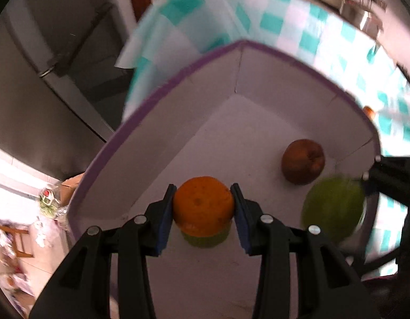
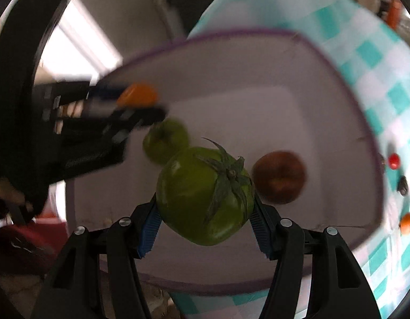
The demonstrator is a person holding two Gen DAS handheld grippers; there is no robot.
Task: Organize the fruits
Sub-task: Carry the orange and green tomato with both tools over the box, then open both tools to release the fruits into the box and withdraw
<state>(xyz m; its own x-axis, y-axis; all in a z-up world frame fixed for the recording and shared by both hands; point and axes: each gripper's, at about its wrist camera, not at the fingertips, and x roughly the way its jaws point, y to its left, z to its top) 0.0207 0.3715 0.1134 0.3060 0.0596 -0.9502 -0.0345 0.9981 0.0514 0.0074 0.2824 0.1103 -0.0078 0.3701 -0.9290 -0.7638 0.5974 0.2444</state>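
Observation:
My left gripper [image 1: 204, 207] is shut on an orange fruit [image 1: 203, 206] and holds it over the white box with a purple rim [image 1: 157, 90]. A green apple [image 1: 205, 239] lies in the box under the orange. A brown fruit [image 1: 303, 161] lies on the box floor. My right gripper [image 2: 205, 202] is shut on a green tomato [image 2: 205, 196] with a leafy stem, held above the same box [image 2: 258, 93]. The apple [image 2: 165, 143] and brown fruit [image 2: 280, 176] also show in the right wrist view, with the left gripper [image 2: 137, 105] and its orange [image 2: 137, 94] at left.
The box stands on a table with a teal and white checked cloth [image 1: 298, 18]. Small red [image 2: 394, 160], dark [image 2: 402, 184] and orange [image 2: 406, 223] items lie on the cloth right of the box. A dark cabinet [image 1: 45, 79] stands beyond the table's left edge.

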